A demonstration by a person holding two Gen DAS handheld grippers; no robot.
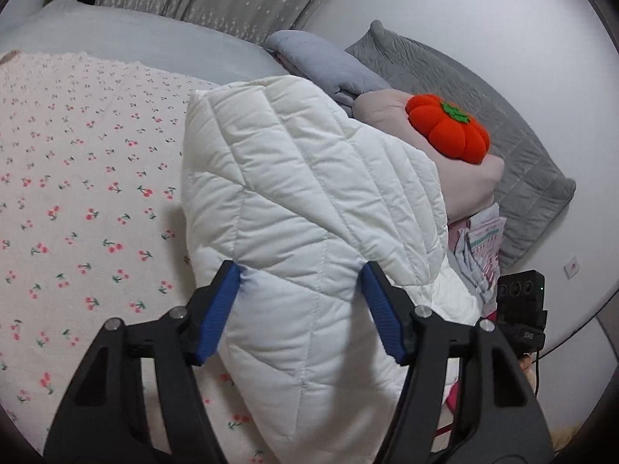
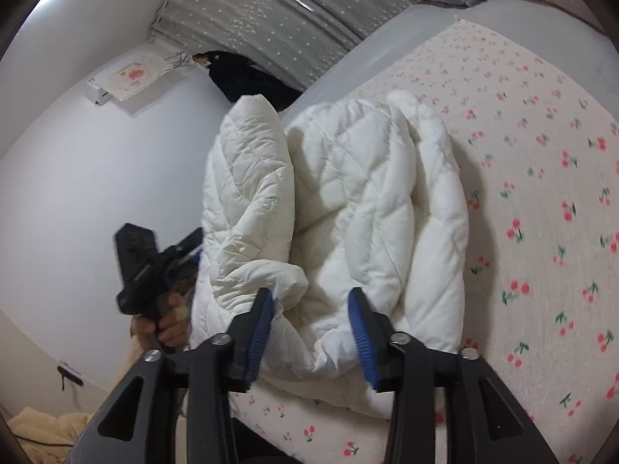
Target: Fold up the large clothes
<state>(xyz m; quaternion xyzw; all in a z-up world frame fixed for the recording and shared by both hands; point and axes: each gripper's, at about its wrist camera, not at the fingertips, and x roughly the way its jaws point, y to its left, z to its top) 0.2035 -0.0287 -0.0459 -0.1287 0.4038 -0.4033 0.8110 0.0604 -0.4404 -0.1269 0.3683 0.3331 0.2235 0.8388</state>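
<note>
Jacket: a white quilted jacket (image 1: 309, 201) is bunched on the cherry-print bedspread (image 1: 85, 178), near the bed's edge, filling the centre of both views.
Left gripper: the left gripper (image 1: 301, 301) is seen with blue pads spread wide, a thick fold of jacket bulging between them and touching both; whether the fold is truly clamped cannot be told.
Right gripper: the right gripper (image 2: 313, 324) is shown the same way, jaws parted around a puffy hem at 6 o'clock; grip cannot be told.
Edges: in the right view the bed edge is traced from 6 toward 12 o'clock, with bare wall at 9 o'clock.
Open room: flat bedspread is left free at 9 o'clock in the left view and at 3 o'clock in the right.
Crowding: pillows (image 1: 483, 89) and an orange pumpkin cushion (image 1: 448, 127) are stacked at 2 o'clock in the left view.
Hidden: the jacket's sleeves and collar cannot be made out; its near end is cut off behind the gripper arms.
</note>
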